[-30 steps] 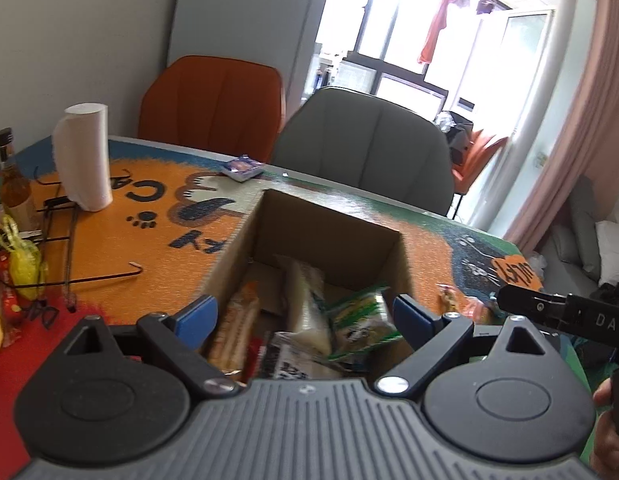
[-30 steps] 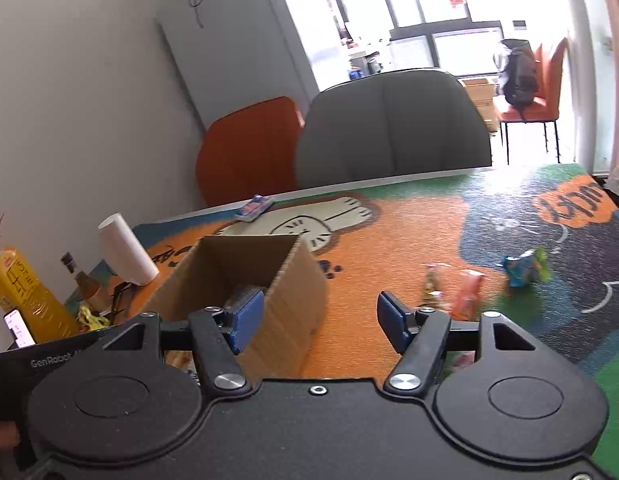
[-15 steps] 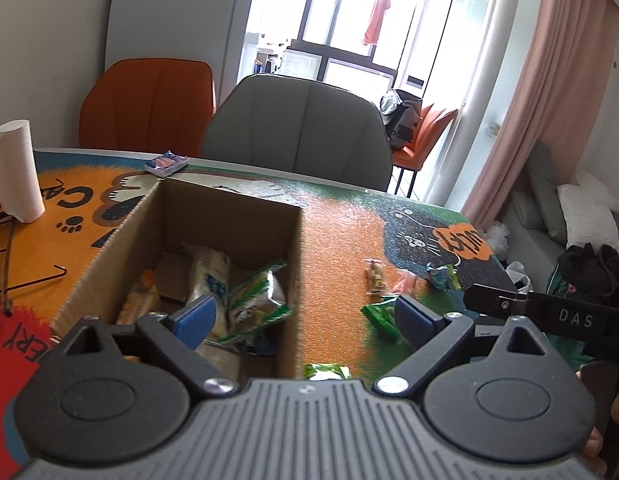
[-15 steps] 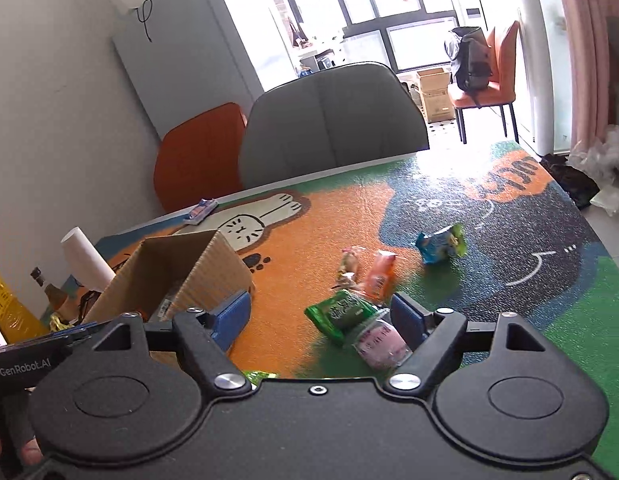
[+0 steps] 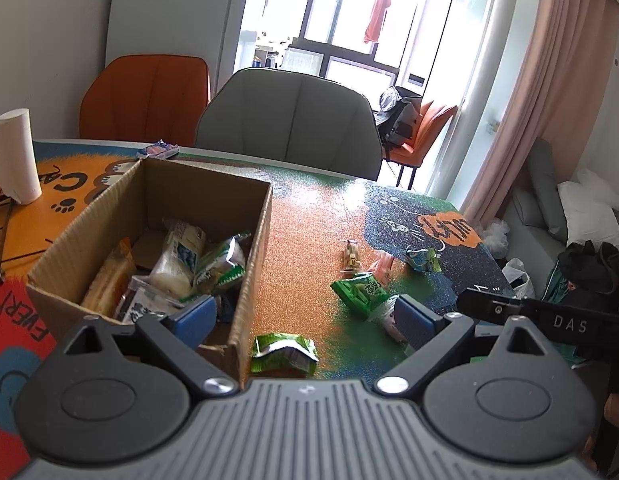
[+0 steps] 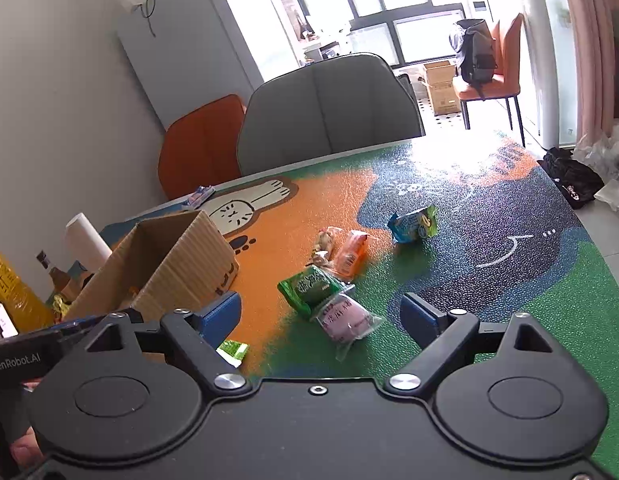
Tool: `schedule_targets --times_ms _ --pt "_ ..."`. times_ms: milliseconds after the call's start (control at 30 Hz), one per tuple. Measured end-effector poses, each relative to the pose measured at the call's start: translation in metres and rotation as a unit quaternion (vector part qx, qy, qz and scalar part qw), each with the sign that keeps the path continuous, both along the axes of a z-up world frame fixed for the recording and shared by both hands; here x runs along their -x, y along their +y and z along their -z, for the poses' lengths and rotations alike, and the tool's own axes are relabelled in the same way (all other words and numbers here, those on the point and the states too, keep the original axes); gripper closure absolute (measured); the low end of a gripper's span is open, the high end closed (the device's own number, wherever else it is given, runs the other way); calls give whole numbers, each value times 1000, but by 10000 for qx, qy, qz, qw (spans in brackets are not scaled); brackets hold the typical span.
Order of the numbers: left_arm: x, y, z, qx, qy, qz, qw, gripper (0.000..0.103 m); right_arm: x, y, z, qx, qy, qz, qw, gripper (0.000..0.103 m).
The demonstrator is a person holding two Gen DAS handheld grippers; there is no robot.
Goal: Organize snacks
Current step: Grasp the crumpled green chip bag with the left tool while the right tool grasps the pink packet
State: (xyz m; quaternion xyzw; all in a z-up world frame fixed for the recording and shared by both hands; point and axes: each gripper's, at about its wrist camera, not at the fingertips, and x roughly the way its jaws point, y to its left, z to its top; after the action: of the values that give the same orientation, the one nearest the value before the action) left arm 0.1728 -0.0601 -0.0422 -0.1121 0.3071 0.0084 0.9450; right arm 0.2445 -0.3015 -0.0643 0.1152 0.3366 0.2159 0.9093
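An open cardboard box stands on the patterned table and holds several snack packets. To its right lie loose snacks: a green packet, a pink-white packet, an orange packet, a clear packet, a blue-green packet. A small green packet lies by the box's near corner. My left gripper is open above that corner, empty. My right gripper has its jaws opening, over the pink-white packet, pads clear of it.
A paper towel roll stands left of the box, with bottles nearby. A small blue packet lies at the table's far edge. An orange chair and a grey chair stand behind the table.
Both grippers have swung right, from the box toward the loose snacks. The right gripper's jaws have widened. Nothing was picked up.
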Motion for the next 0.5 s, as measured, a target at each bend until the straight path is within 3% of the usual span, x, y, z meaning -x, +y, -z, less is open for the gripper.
schedule_targets --times_ms 400,500 --pt "24 -33 17 -133 -310 -292 9990 11 -3 -17 17 373 -259 -561 9974 16" --pt "23 -37 28 -120 -232 -322 9991 16 -5 -19 23 385 -330 -683 9964 16"
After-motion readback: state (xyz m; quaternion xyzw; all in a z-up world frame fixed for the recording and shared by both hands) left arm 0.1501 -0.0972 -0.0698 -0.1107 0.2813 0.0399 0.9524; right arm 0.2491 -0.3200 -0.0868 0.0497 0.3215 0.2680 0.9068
